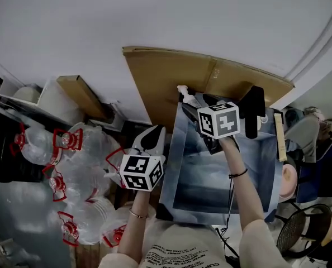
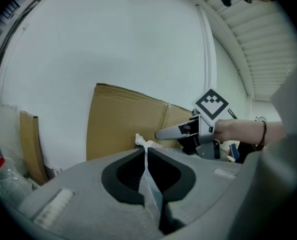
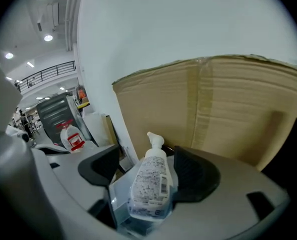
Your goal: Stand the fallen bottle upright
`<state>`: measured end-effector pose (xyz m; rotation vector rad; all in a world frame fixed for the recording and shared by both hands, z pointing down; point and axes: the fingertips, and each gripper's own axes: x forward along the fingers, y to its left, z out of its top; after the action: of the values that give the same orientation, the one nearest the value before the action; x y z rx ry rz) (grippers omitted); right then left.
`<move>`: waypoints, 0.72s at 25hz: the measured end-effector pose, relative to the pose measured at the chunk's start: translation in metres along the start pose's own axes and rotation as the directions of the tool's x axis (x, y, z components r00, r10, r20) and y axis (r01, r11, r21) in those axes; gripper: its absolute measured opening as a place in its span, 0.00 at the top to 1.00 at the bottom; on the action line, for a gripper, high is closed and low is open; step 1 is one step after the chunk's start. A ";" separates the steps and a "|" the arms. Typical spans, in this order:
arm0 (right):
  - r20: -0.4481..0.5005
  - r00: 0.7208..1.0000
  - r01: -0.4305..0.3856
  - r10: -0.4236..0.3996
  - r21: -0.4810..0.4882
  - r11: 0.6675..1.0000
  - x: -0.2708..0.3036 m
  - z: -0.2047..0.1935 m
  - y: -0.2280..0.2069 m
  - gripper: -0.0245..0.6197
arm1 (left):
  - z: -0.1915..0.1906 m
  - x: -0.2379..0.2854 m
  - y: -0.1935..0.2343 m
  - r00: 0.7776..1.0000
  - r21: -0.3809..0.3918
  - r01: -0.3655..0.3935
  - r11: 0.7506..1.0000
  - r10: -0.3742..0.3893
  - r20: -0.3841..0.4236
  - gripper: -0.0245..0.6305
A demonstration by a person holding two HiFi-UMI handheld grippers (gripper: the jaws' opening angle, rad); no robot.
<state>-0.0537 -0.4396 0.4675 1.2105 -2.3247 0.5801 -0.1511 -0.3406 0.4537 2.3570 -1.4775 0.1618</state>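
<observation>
A white pump bottle (image 3: 151, 181) lies on its side on the blue-grey table (image 1: 210, 183), with its pump pointing away toward the cardboard. In the head view only its pump end (image 1: 184, 92) shows, at the table's far edge. My right gripper (image 3: 146, 151) is open, with one jaw on each side of the bottle. The bottle rests near the right jaw and a gap shows at the left jaw. My left gripper (image 1: 153, 132) hovers off the table's left edge. It is shut and holds nothing. In the left gripper view its jaws (image 2: 145, 151) are pressed together, pointing at the pump (image 2: 141, 141) and the right gripper (image 2: 161, 133).
A large cardboard sheet (image 1: 171, 71) leans on the white wall behind the table. Several big clear water jugs with red handles (image 1: 76, 166) are piled to the left. A smaller cardboard piece (image 1: 82, 94) stands nearby. Chairs and clutter (image 1: 306, 228) sit to the right.
</observation>
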 end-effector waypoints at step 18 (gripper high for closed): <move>-0.305 0.952 -0.004 -0.026 -0.097 0.995 0.060 -0.030 -0.014 0.45 | -0.024 0.023 0.014 0.999 -0.072 0.027 0.997 -0.030 -0.040 0.91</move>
<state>-0.0669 -0.4692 0.5283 1.0087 -2.0583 0.5974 -0.1510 -0.3574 0.4862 2.3028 -1.4061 0.1465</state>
